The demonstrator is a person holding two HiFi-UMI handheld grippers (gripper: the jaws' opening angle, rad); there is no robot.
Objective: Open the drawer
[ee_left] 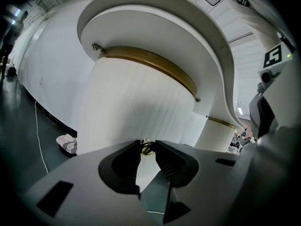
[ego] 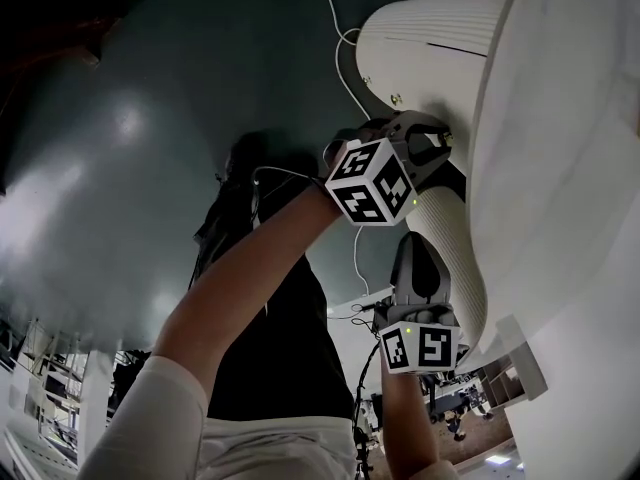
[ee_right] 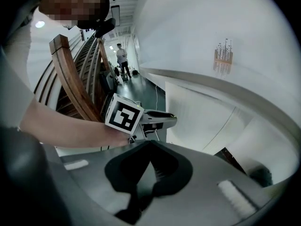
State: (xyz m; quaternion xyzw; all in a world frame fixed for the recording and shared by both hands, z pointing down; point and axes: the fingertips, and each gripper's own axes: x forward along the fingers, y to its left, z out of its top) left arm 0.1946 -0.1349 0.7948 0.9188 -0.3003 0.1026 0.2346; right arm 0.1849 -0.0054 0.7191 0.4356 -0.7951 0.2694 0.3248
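Note:
A white ribbed drawer front (ee_left: 136,107) curves beneath a rounded white top (ee_left: 155,22). A small brass knob (ee_left: 147,147) sticks out of it. My left gripper (ee_left: 147,148) is shut on that knob, one tip on each side; in the head view it (ego: 443,150) reaches against the ribbed front (ego: 455,243). My right gripper (ego: 418,240) hangs just below it, close to the same ribbed surface, touching nothing that I can see. Its jaws (ee_right: 151,142) are shut and empty. The right gripper view also shows the left gripper (ee_right: 171,119) against the white front (ee_right: 202,121).
The wide white top (ego: 570,168) overhangs both grippers. A white cable (ego: 340,58) trails over the dark floor, and a crumpled scrap (ee_left: 67,143) lies by the base. A wooden chair (ee_right: 70,79) stands behind me, with a person (ee_right: 123,58) far off.

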